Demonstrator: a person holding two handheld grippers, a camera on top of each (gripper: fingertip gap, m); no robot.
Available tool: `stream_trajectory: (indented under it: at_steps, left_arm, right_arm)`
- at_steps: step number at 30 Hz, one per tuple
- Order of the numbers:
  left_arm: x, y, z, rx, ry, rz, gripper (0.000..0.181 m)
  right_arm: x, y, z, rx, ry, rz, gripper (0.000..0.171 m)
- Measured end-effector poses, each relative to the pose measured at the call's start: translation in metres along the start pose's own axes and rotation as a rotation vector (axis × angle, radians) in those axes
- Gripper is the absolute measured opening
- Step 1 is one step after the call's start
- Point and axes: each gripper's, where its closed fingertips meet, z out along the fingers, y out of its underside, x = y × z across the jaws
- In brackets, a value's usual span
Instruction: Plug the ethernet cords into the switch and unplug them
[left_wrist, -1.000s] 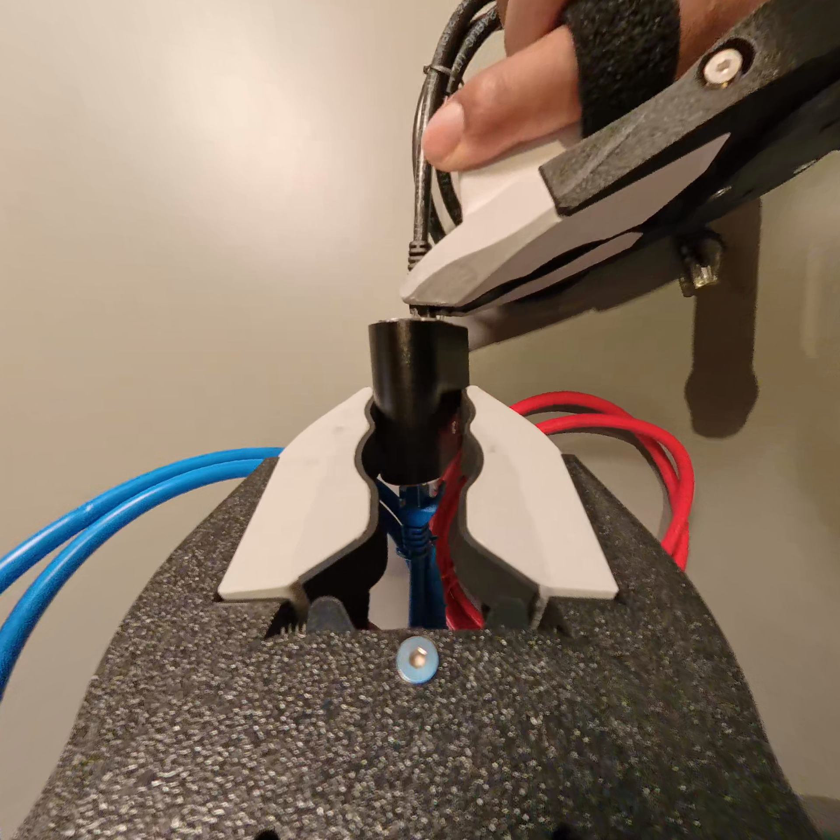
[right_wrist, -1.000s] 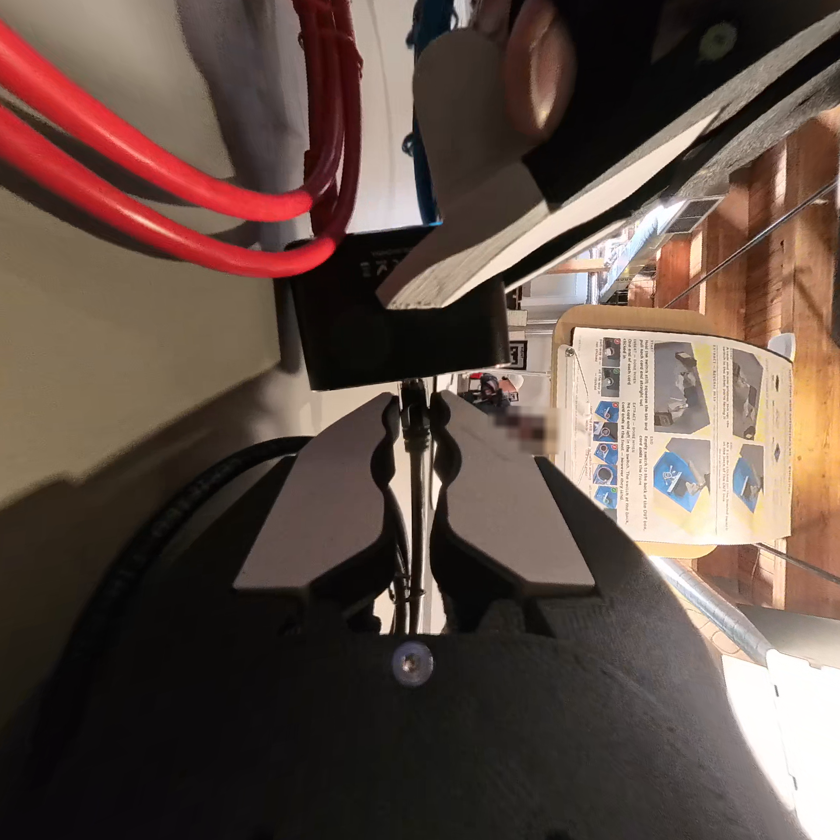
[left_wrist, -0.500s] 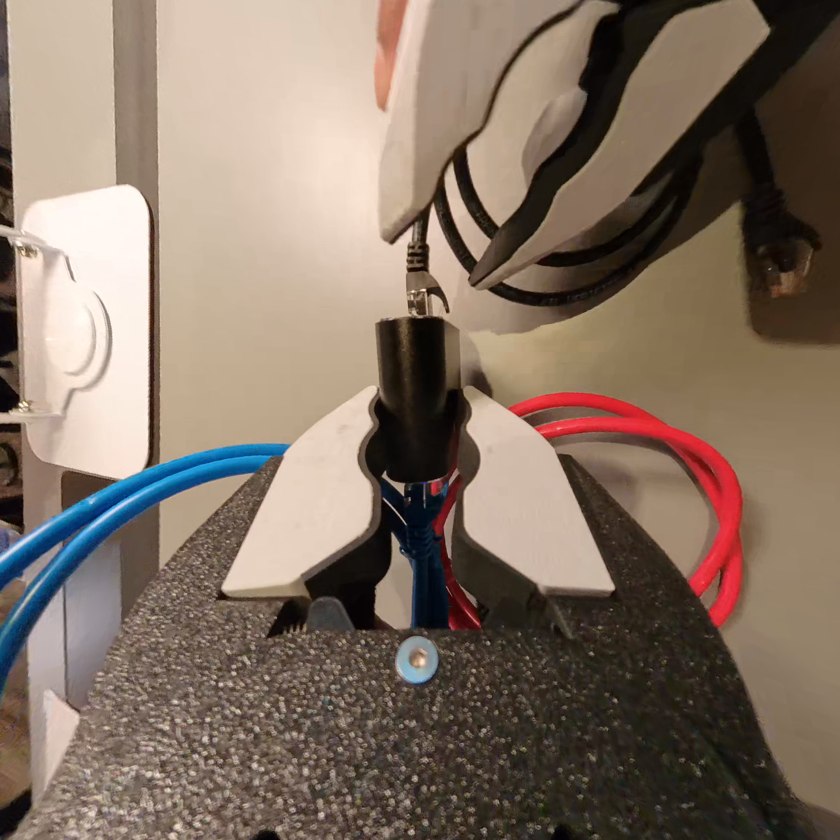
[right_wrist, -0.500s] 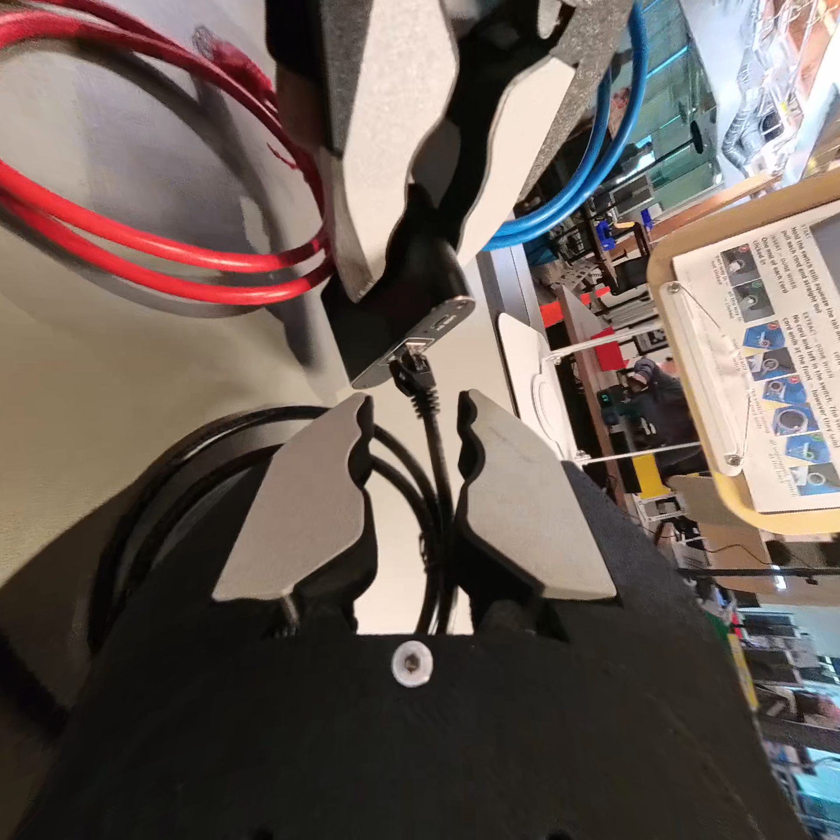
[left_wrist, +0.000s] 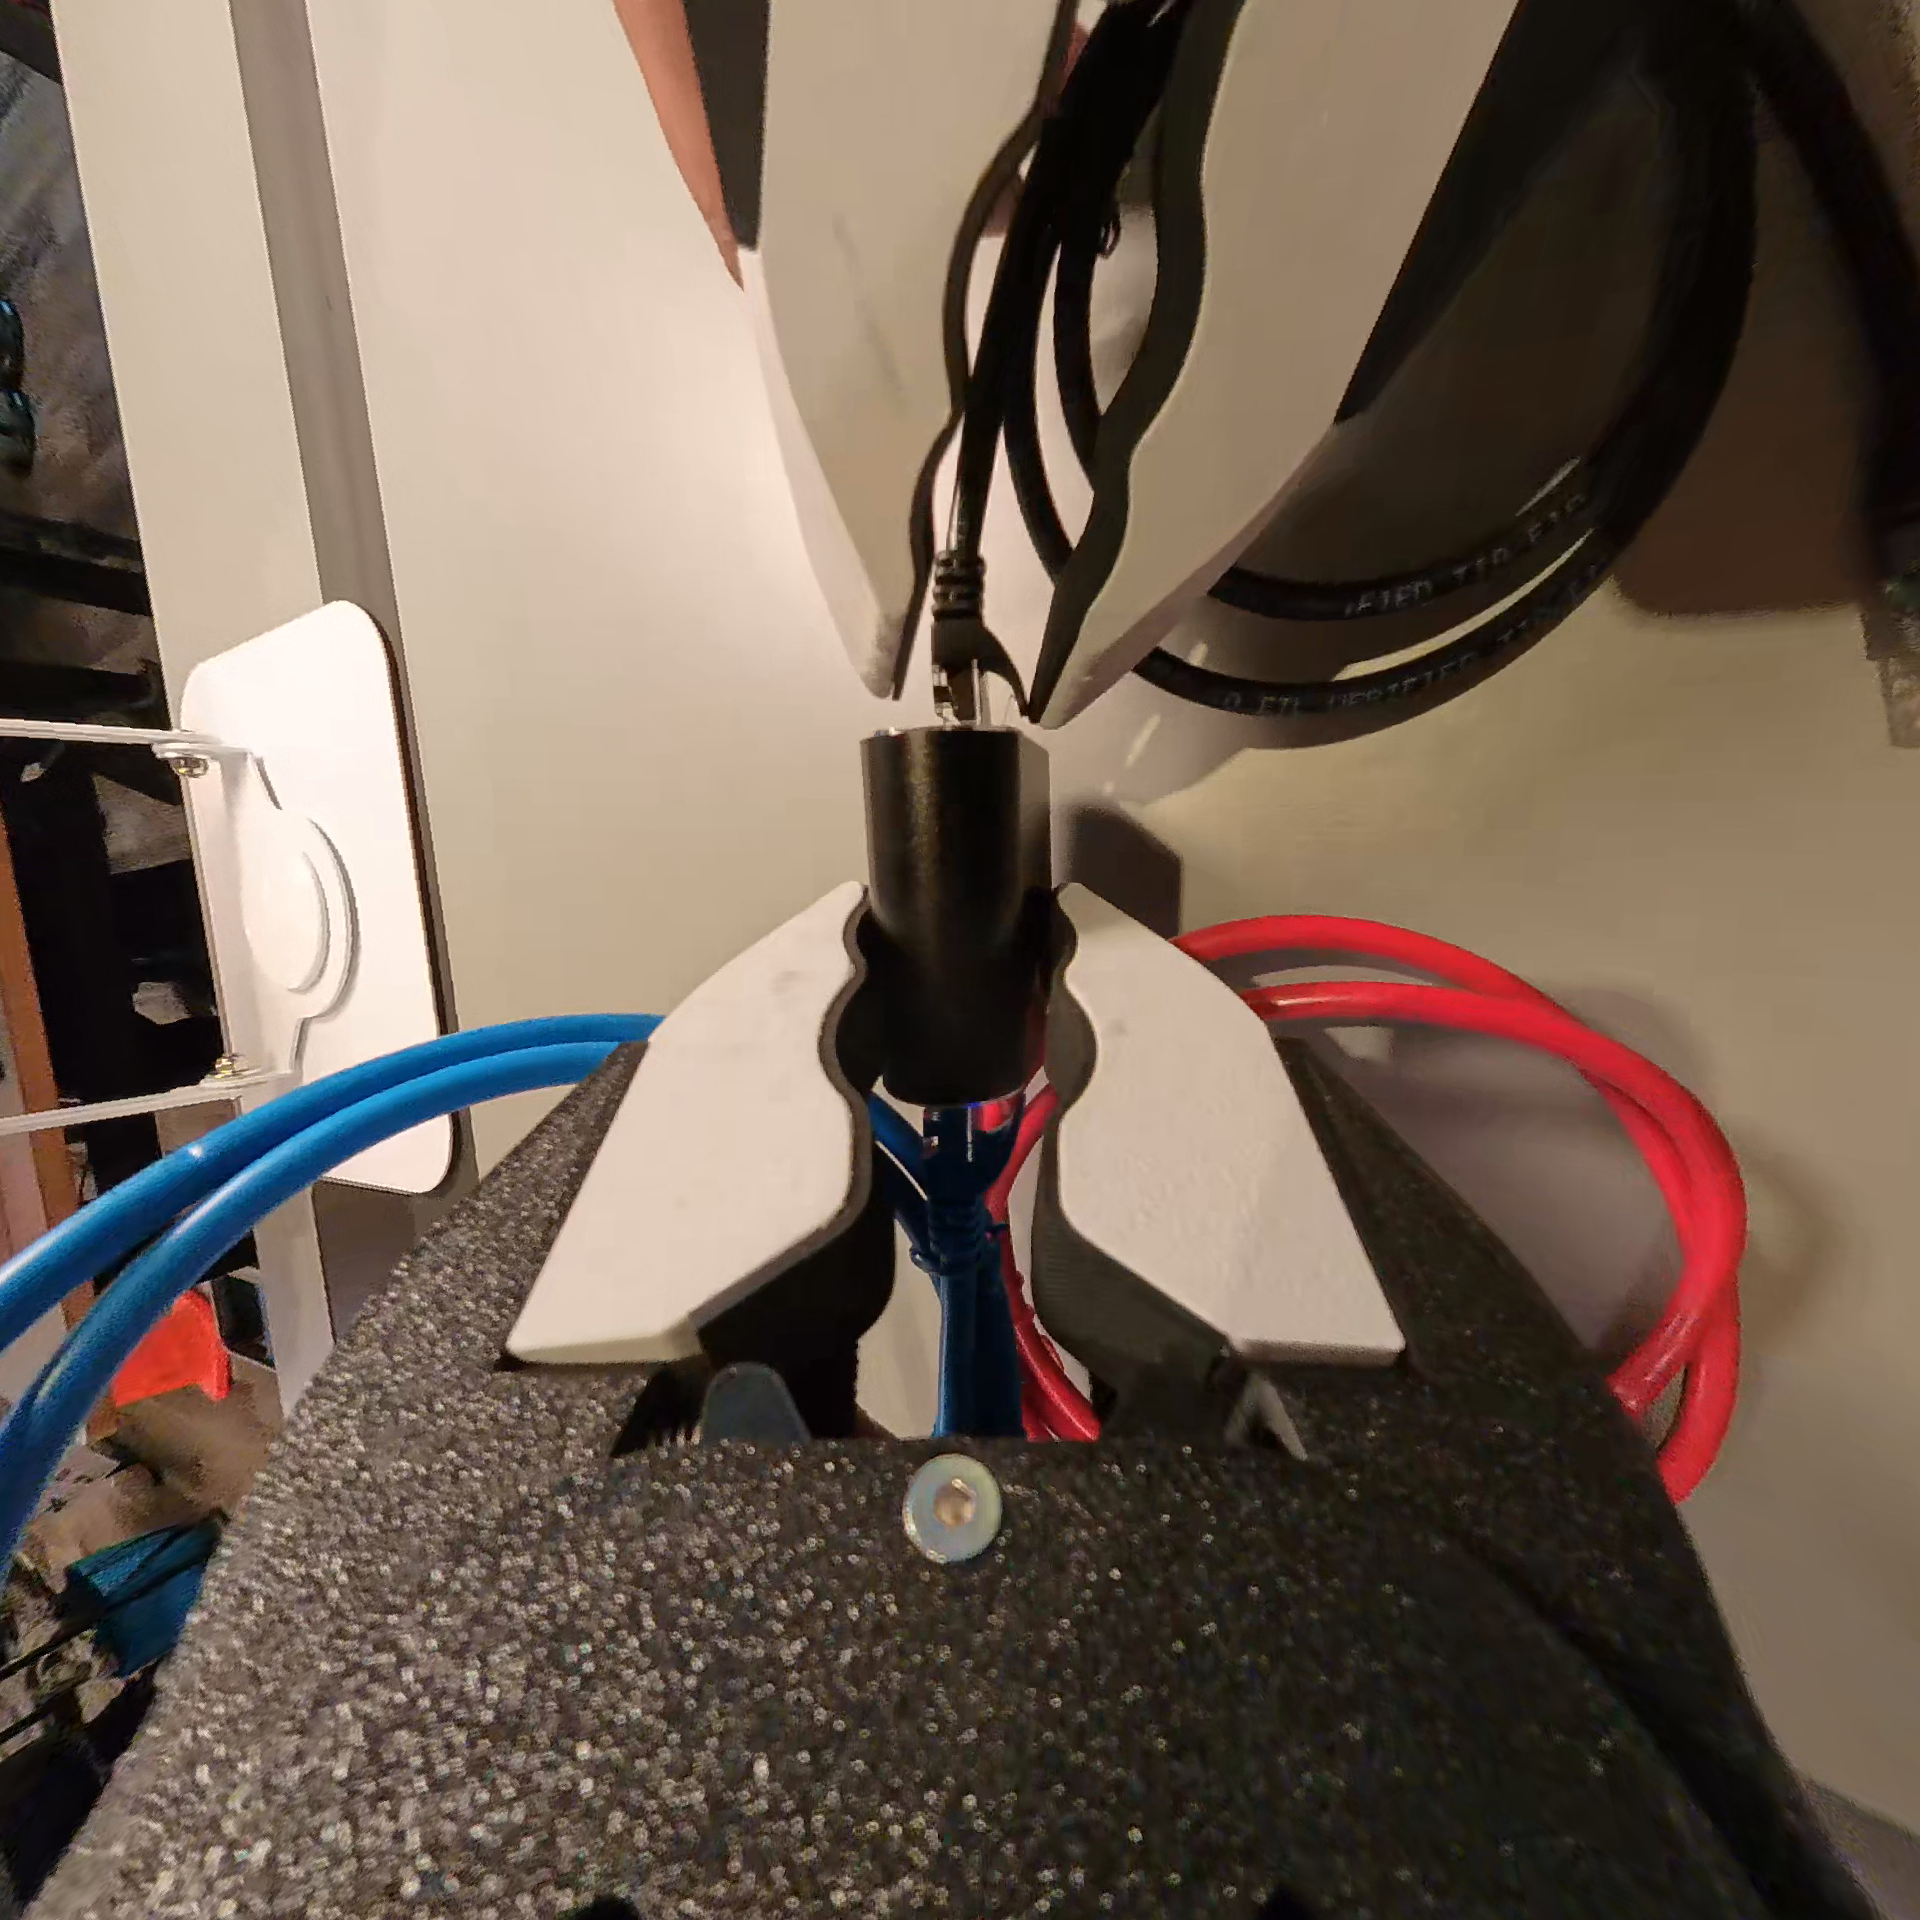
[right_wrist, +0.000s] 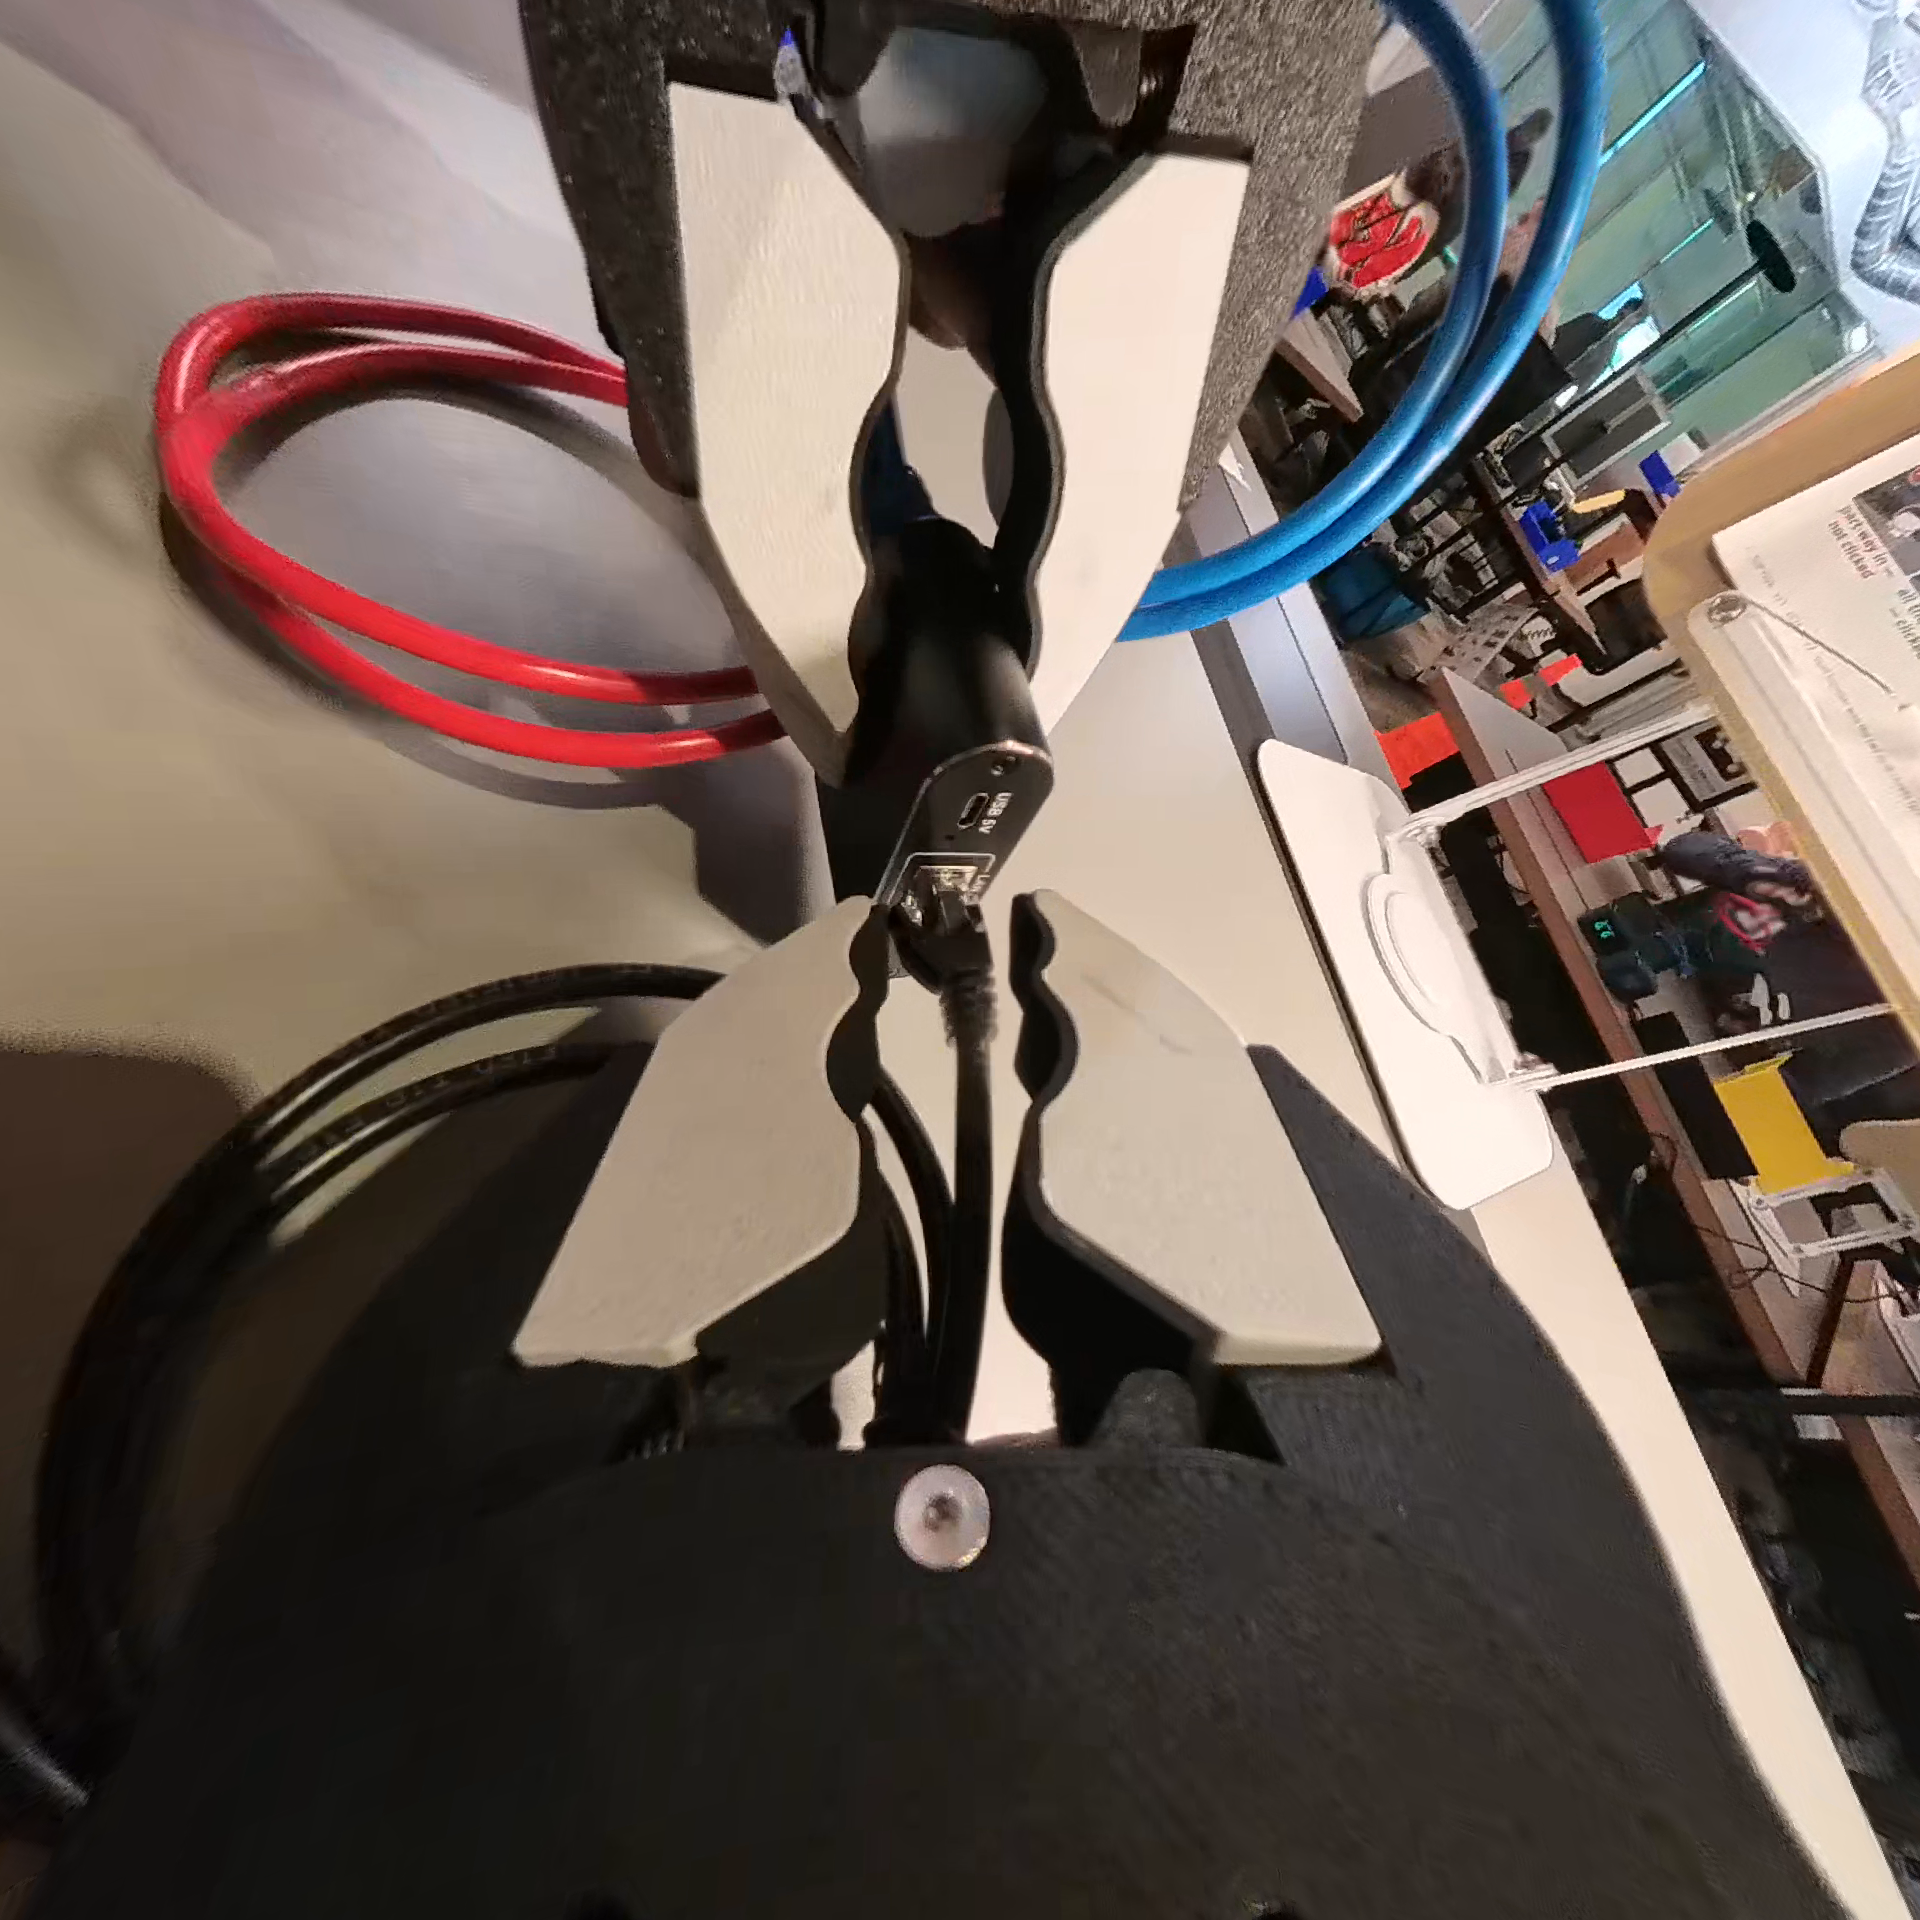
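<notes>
Both grippers have pale grey, wavy-edged fingers (left_wrist: 727, 1132) on speckled black foam-textured bodies (left_wrist: 831, 1662), each with one silver screw (right_wrist: 941, 1514).

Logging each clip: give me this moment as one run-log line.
left claw: shut on switch | right claw: open around black cord | black plug: at switch port | blue, red cords: plugged

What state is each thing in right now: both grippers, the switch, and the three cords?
Left gripper: shut on the switch.
Right gripper: open, fingers either side of the black plug.
Switch: held off the table, end port facing the right gripper.
Black cord: plug seated in the switch's end port.
Blue cord: plugged into the opposite end.
Red cord: looped, its plug hidden.
</notes>
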Motion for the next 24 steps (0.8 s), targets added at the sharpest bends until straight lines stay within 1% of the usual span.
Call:
stream_trajectory:
  at_steps: [15, 24]
  left_arm:
    - [-0.0008, 0.0021, 0.0096, 0.008, -0.018, -0.016, 0.029]
    - [-0.0050, -0.0036, 0.0068, 0.027, -0.076, 0.040, 0.028]
  right_arm:
    - [-0.0013, 0.0107, 0.0033, 0.006, -0.013, -0.001, 0.019]
    - [0.0030, 0.0096, 0.0000, 0.030, -0.040, 0.081, 0.018]
